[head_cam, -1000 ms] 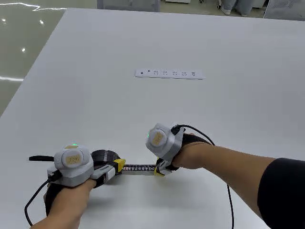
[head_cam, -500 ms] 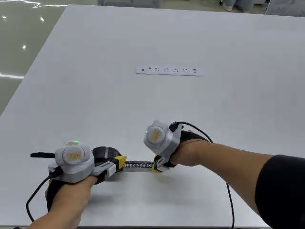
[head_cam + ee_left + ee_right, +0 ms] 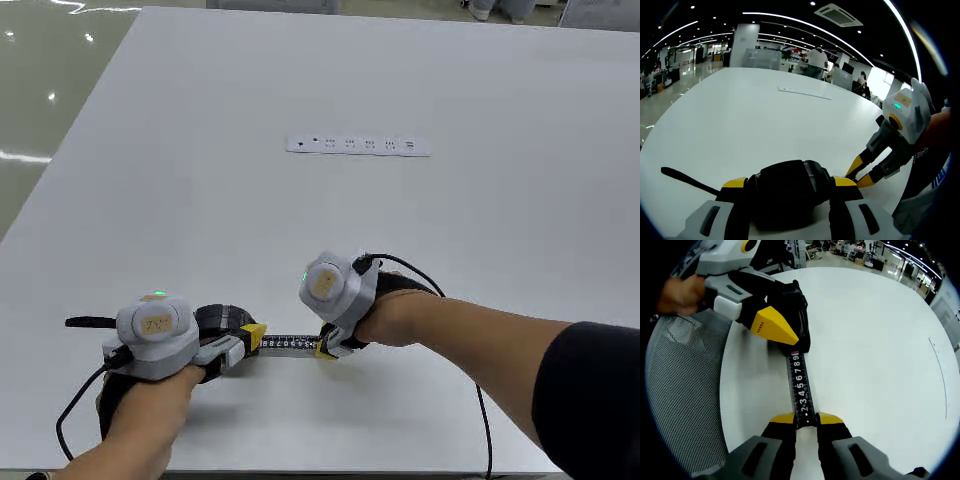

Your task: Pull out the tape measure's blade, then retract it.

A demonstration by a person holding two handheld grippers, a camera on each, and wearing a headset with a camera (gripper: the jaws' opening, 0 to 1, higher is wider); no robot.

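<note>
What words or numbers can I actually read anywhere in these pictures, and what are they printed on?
"2 3 4 5 6 7 8 9": black numerals along the blade, clear in the right gripper view.
The same blade in the head view: markings too small to read.
Power strip: any markings are too small to read.
No brand name or other word is legible.

Black tape measure (image 3: 785, 192); blade (image 3: 800, 385) pale, black numerals. Left gripper (image 3: 790, 182), right gripper (image 3: 806, 418): grey bodies, yellow tips. White table (image 3: 400, 80), white power strip (image 3: 358, 146).
</note>
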